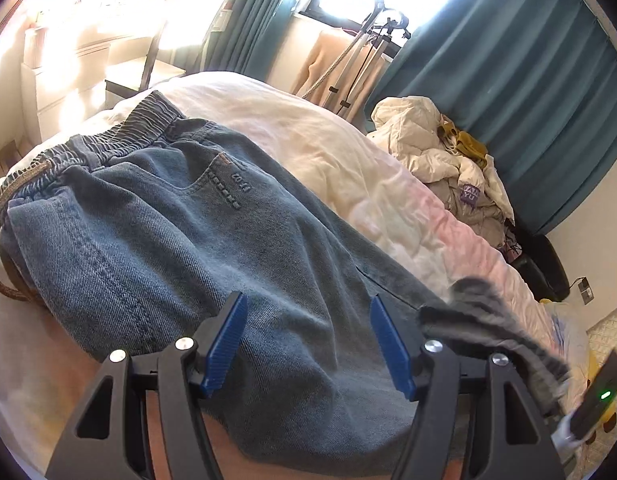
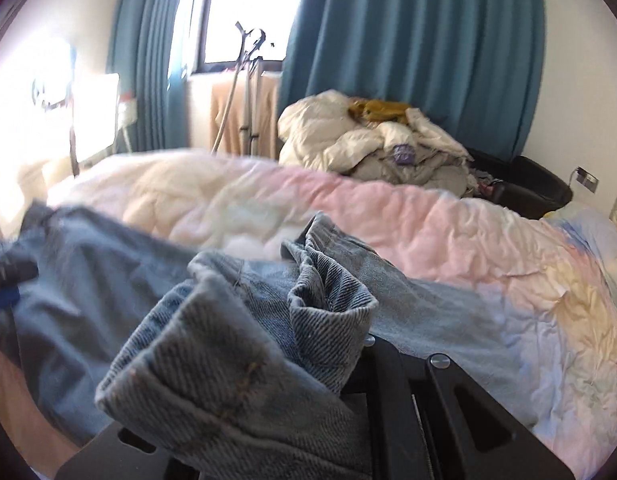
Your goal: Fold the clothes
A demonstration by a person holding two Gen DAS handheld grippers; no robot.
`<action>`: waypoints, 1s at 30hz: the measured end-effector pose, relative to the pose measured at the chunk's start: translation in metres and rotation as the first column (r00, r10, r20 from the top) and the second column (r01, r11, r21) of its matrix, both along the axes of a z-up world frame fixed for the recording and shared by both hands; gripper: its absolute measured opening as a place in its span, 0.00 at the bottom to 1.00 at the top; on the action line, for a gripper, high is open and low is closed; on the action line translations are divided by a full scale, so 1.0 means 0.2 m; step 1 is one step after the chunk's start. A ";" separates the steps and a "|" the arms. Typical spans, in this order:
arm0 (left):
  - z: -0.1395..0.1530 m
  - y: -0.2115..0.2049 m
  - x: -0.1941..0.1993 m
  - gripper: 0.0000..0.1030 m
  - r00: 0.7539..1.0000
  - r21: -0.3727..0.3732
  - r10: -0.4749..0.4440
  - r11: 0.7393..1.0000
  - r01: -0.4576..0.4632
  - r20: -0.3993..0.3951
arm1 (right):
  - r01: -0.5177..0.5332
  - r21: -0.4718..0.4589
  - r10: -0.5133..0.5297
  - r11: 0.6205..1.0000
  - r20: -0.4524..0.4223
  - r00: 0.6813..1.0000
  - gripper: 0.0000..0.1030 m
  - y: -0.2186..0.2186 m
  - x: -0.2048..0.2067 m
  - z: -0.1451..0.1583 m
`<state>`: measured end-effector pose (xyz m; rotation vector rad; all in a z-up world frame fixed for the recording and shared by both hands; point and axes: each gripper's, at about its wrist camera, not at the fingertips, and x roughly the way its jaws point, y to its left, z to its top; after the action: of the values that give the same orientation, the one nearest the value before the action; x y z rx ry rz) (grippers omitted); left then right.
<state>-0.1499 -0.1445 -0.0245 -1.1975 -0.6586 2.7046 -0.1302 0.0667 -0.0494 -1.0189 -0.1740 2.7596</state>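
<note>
Right wrist view, nearest: the cuff end of the jeans [image 2: 236, 364] is bunched over the right gripper [image 2: 292, 412]. The denim covers the fingertips entirely, so I cannot tell from the jaws themselves whether they are clenched; the leg hems rise off the bed and drape over the tool, which suggests the cloth is carried by it. Two hem openings show, one low and near, one higher behind it, not aligned.

Left wrist view, nearest: the left gripper [image 1: 308, 340] hangs over the mid-thigh of the jeans with its blue pads [image 1: 224, 344] spread wide apart and nothing between them. Released, not touching cloth as far as I can judge.

Further out: the jeans lie flat on the quilt [image 2: 448, 240], with the elastic waistband [image 1: 120, 136] at the far end and a brown belt [image 1: 0, 256] trailing off the waist toward the bed edge. A dark grey blurred shape at the right of the left view is probably the lifted leg end coming over.

Far: a heap of pale bedding [image 2: 372, 140] on a chair by the teal curtains [image 2: 420, 48].

Risks, judged:
- Hold on the cuffs is unverified; if only one layer is pinched, the second leg may drop mid-fold and the fold lands skewed.
- Hems are offset, so the folded edge would likely be uneven at the waistband.
- The left gripper pins nothing; denim could slide on the soft quilt as the legs come over.
- The loose belt could snag or drag the waist.
</note>
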 end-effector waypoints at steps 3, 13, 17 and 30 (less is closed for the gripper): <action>0.00 0.00 -0.01 0.63 1.000 0.003 -0.012 1.000 0.012 -0.004 | -0.015 0.038 0.011 0.999 0.110 0.994 0.08 -0.05 0.03 -0.26; -0.01 0.00 -0.04 0.63 1.000 0.041 -0.024 0.999 0.025 -0.010 | -0.037 -0.135 0.031 0.990 -0.046 0.998 0.08 0.06 0.14 -0.04; 0.00 -0.01 -0.03 0.63 0.999 0.047 -0.013 0.999 0.014 -0.030 | -0.039 -0.287 -0.021 0.957 -0.202 0.979 0.08 0.15 0.17 0.21; 0.00 0.02 -0.02 0.63 0.998 0.031 -0.048 0.998 0.050 -0.043 | -0.076 -0.204 0.082 0.976 0.025 0.996 0.12 -0.05 0.13 -0.27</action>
<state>-0.1539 -0.1414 -0.0240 -1.1310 -0.6562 2.6607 -0.1038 0.0568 -0.1037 -1.1303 0.0665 2.8802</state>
